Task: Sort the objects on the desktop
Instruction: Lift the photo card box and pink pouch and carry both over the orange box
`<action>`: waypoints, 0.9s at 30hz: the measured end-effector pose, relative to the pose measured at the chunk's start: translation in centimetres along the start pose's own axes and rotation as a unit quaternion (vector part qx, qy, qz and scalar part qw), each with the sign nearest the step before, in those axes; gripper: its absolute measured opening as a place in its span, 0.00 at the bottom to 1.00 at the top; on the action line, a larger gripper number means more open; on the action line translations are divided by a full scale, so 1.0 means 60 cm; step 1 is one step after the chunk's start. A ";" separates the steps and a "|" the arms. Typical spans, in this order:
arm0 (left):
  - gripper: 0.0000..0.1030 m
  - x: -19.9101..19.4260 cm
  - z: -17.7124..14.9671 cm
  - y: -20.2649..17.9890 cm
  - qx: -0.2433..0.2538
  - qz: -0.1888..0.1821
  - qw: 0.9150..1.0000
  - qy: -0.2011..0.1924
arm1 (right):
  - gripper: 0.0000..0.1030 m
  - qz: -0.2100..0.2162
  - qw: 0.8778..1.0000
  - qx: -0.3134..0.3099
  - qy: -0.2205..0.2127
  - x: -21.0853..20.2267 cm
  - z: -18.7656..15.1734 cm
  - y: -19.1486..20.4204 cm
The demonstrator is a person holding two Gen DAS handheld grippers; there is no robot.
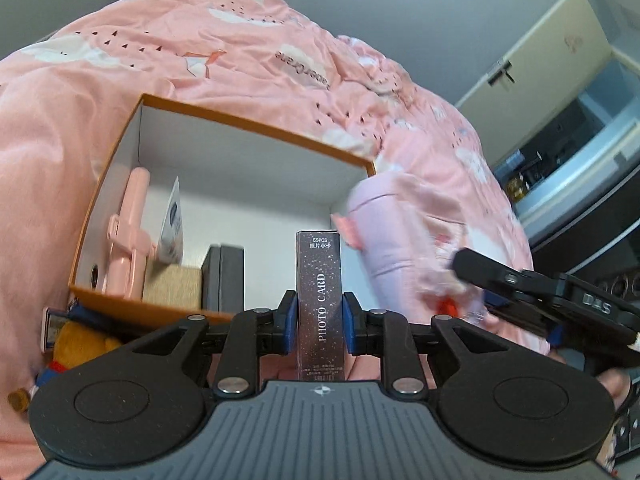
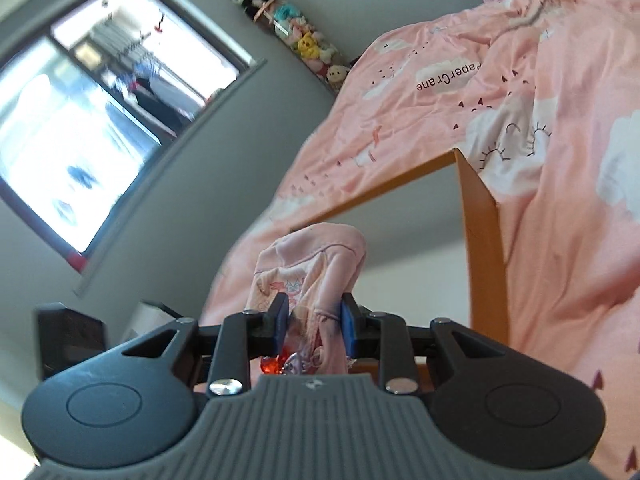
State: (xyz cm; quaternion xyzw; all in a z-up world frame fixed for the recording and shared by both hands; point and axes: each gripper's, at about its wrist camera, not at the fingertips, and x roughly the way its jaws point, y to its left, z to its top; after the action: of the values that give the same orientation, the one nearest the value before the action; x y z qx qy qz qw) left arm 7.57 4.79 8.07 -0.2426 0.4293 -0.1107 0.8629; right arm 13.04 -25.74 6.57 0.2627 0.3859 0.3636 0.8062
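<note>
Left wrist view: the left claw (image 1: 319, 322) grips a tall, narrow dark box with speckled print and the words "PHOTO CARD" (image 1: 319, 300), its 2 blue pads (image 1: 290, 322) pressed against the box's sides. The box stands upright between them, in front of an open cardboard box with orange outside and white inside (image 1: 256, 122) that sits on a bed covered by a pink quilt printed with white clouds (image 1: 180, 40). Inside the cardboard box, along its left side, lie a pale pink plastic handle-shaped gadget (image 1: 130, 236), a white card (image 1: 172, 228), a small tan woven block (image 1: 172, 286) and a dark grey flat case (image 1: 224, 276). A yellow plush toy (image 1: 80, 344) lies just outside its near left corner.

Right wrist view: the right claw (image 2: 314, 322) is narrowly closed on a soft pink cloth pouch with cartoon print (image 2: 316, 268), bunched between its blue pads. A small red glossy charm (image 2: 274, 364) shows beneath the pouch. The orange box's corner stands just behind.
</note>
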 end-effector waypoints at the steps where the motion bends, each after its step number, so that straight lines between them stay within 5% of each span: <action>1: 0.25 0.005 0.007 0.002 -0.005 0.000 1.000 -0.003 | 0.28 0.012 1.000 0.013 -0.003 0.000 0.007 -0.005; 5: 0.25 0.029 0.033 0.010 -0.022 -0.014 1.000 -0.006 | 0.28 0.024 0.999 0.033 -0.001 0.018 0.027 -0.015; 12: 0.25 0.064 0.054 0.019 -0.039 -0.003 0.999 0.001 | 0.29 -0.028 0.999 0.015 0.015 0.066 0.042 -0.032; 27: 0.25 0.117 0.046 0.064 -0.052 0.033 0.997 0.037 | 0.39 -0.141 0.980 -0.042 0.136 0.199 0.046 -0.065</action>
State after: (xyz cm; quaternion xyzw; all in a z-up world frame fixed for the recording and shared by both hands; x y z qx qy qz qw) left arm 13.98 6.15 2.70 -0.2688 0.4736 -0.0680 0.8360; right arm 22.01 -19.02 0.22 0.1193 0.5090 0.2942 0.8001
